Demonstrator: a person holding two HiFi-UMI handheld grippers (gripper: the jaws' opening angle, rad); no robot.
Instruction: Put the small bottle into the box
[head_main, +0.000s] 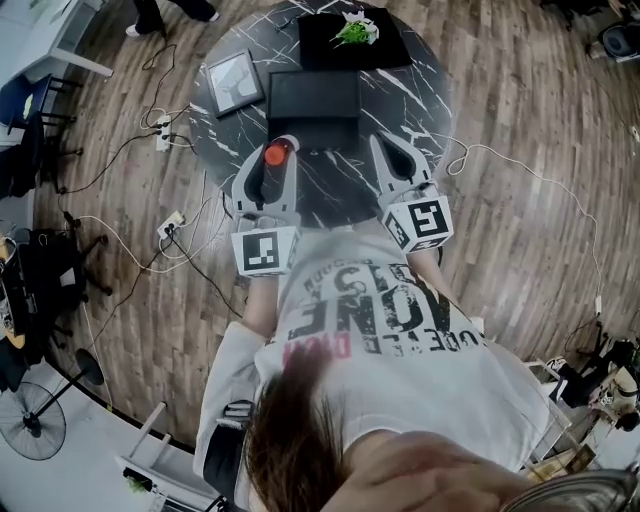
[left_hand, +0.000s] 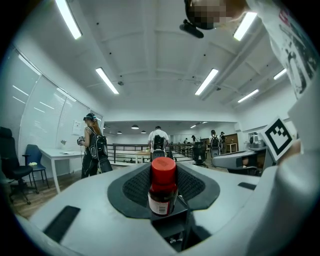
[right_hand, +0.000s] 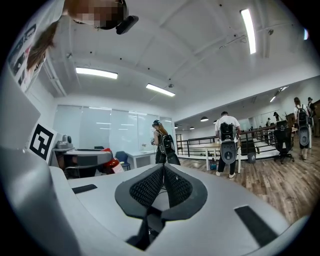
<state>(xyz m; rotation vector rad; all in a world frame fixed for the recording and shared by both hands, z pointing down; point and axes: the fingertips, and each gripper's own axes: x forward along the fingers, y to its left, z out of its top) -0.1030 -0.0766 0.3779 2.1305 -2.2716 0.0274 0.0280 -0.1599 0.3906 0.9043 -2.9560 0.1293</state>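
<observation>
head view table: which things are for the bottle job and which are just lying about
For the job: small bottle, clamped in the left gripper; black box.
Lying about: picture frame; green leafy thing on a black pad; floor power strip.

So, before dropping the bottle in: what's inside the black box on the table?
Inside the box only a dark, bare-looking floor shows; the strip behind its near wall is hidden.
</observation>
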